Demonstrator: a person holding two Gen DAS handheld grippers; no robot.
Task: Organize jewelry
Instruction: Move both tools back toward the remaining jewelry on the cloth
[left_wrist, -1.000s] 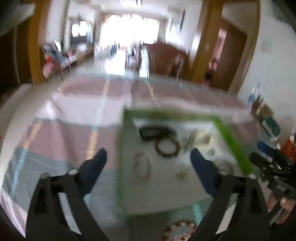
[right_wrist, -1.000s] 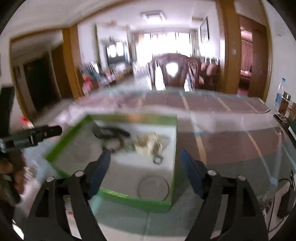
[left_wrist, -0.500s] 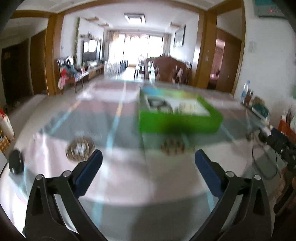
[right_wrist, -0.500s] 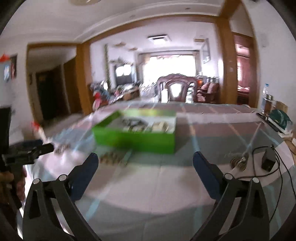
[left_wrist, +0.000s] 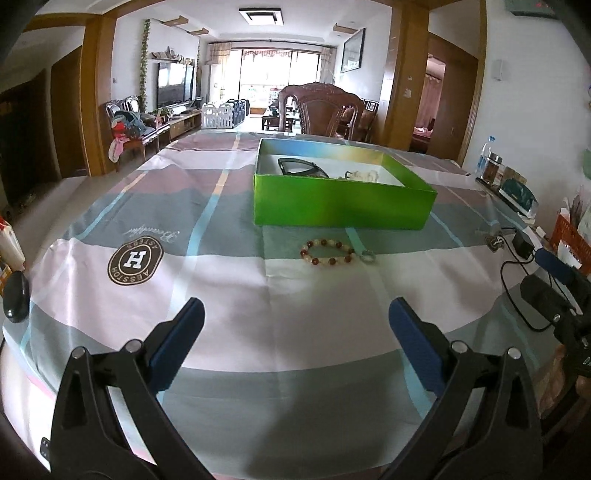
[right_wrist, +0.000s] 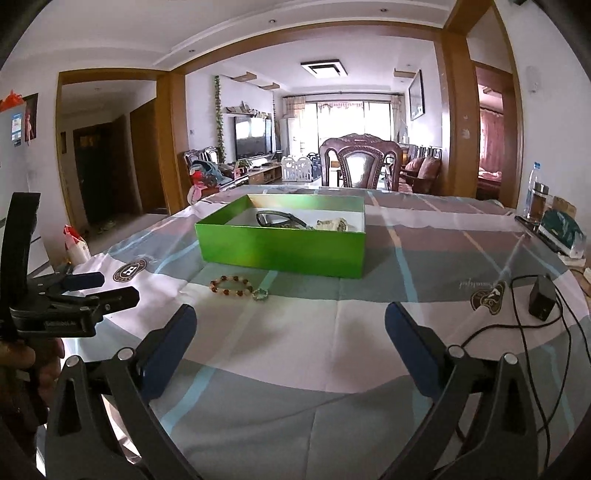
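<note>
A green box (left_wrist: 343, 199) stands on the table, holding dark glasses (left_wrist: 301, 168) and pale jewelry (left_wrist: 364, 174). It also shows in the right wrist view (right_wrist: 284, 247). A red and white bead bracelet (left_wrist: 328, 252) with a small ring (left_wrist: 368, 256) beside it lies on the cloth in front of the box; both show in the right wrist view, the bracelet (right_wrist: 232, 285) and the ring (right_wrist: 260, 294). My left gripper (left_wrist: 295, 325) is open and empty, low over the near table. My right gripper (right_wrist: 290, 328) is open and empty, also near the front.
A striped tablecloth (left_wrist: 221, 295) covers the table. A black adapter with cable (right_wrist: 541, 302) lies at the right. A black oval object (left_wrist: 15, 297) sits at the left edge. A wooden chair (left_wrist: 323, 110) stands behind the table. Bottles and clutter (left_wrist: 491, 166) sit far right.
Both grippers have pulled back from above the box to the near side of the table and lowered. The view has steadied; both stay open.
</note>
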